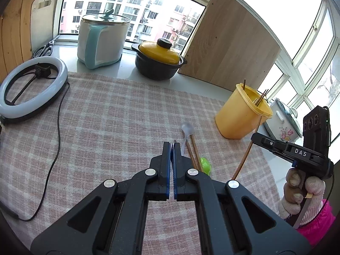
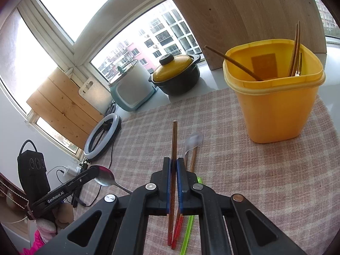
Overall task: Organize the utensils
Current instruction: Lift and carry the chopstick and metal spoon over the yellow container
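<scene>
A yellow utensil bin point(image 1: 242, 114) point(image 2: 276, 97) stands on the checked cloth and holds several chopsticks. My left gripper point(image 1: 172, 148) is shut on a metal spoon point(image 2: 106, 177), seen edge-on between its pads. My right gripper point(image 2: 174, 163) is shut on a wooden chopstick point(image 2: 174, 140) with a red end; from the left wrist view that chopstick point(image 1: 244, 159) hangs just in front of the bin. On the cloth lie a clear spoon point(image 1: 187, 129) point(image 2: 192, 141), more wooden chopsticks point(image 1: 194, 150) and a green utensil point(image 1: 205, 164) point(image 2: 188, 233).
A ring light point(image 1: 31, 89) with its cable lies at the cloth's left. A white-and-teal pot point(image 1: 102, 40) and a yellow-lidded black pot point(image 1: 158, 60) stand on the sill by the window. A wooden board point(image 1: 229, 48) leans behind the bin. A rice cooker point(image 1: 282, 123) sits right.
</scene>
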Available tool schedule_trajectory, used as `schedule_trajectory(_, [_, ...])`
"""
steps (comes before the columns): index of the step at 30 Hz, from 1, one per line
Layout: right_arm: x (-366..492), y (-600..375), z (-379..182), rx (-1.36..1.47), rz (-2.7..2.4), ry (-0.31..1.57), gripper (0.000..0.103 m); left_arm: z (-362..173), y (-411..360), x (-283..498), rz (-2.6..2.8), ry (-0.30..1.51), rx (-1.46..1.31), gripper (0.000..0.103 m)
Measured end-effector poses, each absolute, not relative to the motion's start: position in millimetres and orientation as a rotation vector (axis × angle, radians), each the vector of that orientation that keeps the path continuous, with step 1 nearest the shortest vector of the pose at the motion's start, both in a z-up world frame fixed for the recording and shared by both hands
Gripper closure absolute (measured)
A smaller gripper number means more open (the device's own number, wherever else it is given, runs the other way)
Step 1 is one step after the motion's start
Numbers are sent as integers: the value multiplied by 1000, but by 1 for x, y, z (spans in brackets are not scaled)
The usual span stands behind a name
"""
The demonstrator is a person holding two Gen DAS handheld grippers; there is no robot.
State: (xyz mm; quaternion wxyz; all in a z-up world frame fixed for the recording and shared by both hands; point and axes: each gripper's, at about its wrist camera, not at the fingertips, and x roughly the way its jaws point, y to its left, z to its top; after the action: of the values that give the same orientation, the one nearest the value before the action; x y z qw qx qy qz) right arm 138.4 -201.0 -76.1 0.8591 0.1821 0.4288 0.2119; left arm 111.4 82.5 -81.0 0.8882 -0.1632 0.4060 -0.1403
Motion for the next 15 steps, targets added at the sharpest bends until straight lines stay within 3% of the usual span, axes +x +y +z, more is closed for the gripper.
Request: schedule_trajectory(15, [120, -230, -41, 384, 402, 790, 101, -44, 62, 112, -339, 764, -278, 103])
